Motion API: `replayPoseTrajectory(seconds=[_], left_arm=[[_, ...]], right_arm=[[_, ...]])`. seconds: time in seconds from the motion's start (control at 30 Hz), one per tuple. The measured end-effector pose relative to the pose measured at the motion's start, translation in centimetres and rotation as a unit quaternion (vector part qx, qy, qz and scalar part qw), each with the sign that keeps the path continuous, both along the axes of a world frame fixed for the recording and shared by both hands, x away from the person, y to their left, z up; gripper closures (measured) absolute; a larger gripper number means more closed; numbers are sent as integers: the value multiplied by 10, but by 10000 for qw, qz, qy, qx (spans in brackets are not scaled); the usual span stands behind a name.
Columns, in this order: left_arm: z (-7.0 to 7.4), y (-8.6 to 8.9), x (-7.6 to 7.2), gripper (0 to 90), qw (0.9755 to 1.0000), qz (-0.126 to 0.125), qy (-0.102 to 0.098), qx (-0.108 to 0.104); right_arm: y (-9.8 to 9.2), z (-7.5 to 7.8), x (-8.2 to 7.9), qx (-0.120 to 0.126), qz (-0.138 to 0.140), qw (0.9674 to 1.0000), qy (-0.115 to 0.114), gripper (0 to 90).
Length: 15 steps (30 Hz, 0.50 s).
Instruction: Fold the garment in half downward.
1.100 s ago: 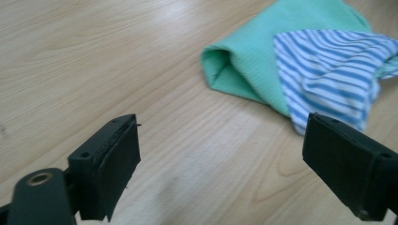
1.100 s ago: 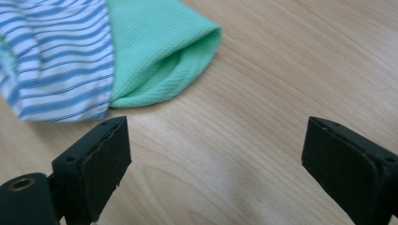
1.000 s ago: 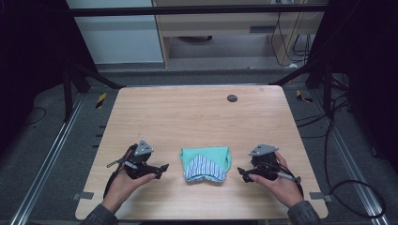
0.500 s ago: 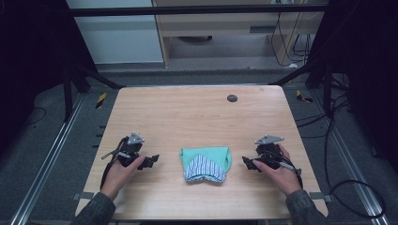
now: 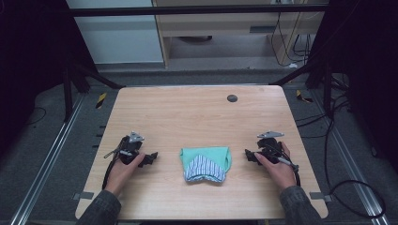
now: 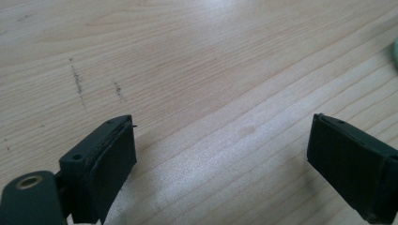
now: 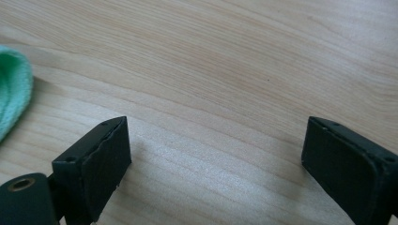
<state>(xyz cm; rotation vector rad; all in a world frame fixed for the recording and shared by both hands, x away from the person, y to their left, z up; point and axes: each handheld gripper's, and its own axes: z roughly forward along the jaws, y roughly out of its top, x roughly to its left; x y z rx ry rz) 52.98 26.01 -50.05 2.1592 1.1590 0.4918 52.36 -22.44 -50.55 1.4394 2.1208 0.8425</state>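
Both grippers (image 5: 152, 158) (image 5: 248, 156) backed outward, jaws spread; folded cloth (image 5: 205, 163) between, apart.

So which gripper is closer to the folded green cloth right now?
Right, slightly. The right gripper sits just off the folded green cloth; the left gripper rests a bit farther off on the opposite side. Both open.

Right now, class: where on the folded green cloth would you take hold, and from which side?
Grip the folded green cloth at its plain green side edges, left hand-held gripper from the left, right hand-held gripper from the right. It lies flat between them, and both have their jaws open.
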Motion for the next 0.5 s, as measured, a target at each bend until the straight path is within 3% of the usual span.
replayPoseTrajectory(seconds=[0.17, 0.23, 0.5], left_arm=[[-4, -3, 2, 42, 10000, 30, -31, -61], [-8, -2, 2, 15, 9997, 5, -181, -160], [-8, -2, 2, 1, 9997, 43, -172, -152]], right_arm=[[4, -6, 3, 172, -112, 9996, -183, 22], [5, -6, 4, 151, -130, 9997, -155, 14], [7, -7, 4, 147, -288, 9994, -148, 2]])
